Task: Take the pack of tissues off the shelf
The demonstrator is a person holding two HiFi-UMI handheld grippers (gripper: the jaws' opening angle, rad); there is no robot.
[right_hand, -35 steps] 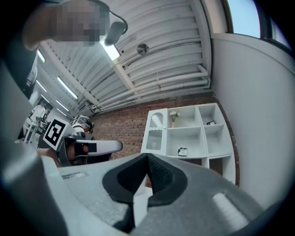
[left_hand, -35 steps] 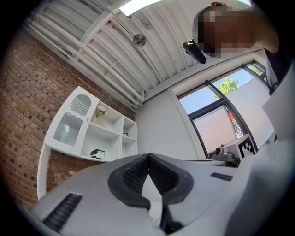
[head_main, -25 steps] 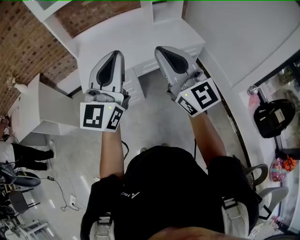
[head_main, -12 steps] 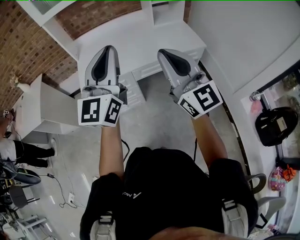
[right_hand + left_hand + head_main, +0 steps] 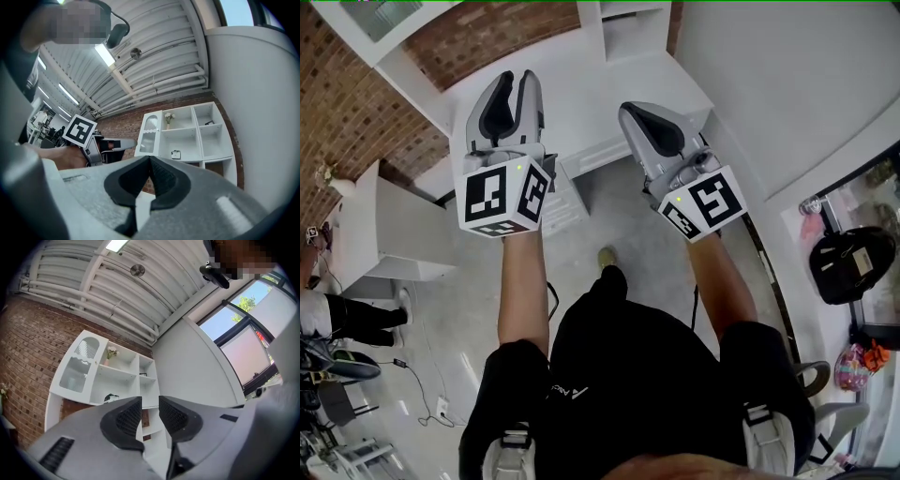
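The pack of tissues (image 5: 176, 153) is a small dark-and-white packet on the middle shelf of a white shelf unit (image 5: 187, 136) against the brick wall. In the left gripper view the pack of tissues (image 5: 110, 398) peeks out just above the left jaw. My left gripper (image 5: 517, 80) is held up towards the shelf unit (image 5: 117, 376), well short of it. Its jaws are opening and the narrow gap between them at the left gripper (image 5: 150, 401) holds nothing. My right gripper (image 5: 633, 108) is level with it on the right, and the right gripper (image 5: 150, 159) is shut and empty.
A small vase of flowers (image 5: 109, 355) stands on the upper shelf beside a glass-door compartment (image 5: 79, 364). A curved white wall (image 5: 197, 366) rises right of the shelves. A black bag (image 5: 848, 234) hangs at the far right. A person (image 5: 337, 314) stands at the far left.
The left gripper has risen and moved forward, and its jaws have parted from shut to a narrow gap. The right gripper shifted slightly right. A foot has stepped forward.
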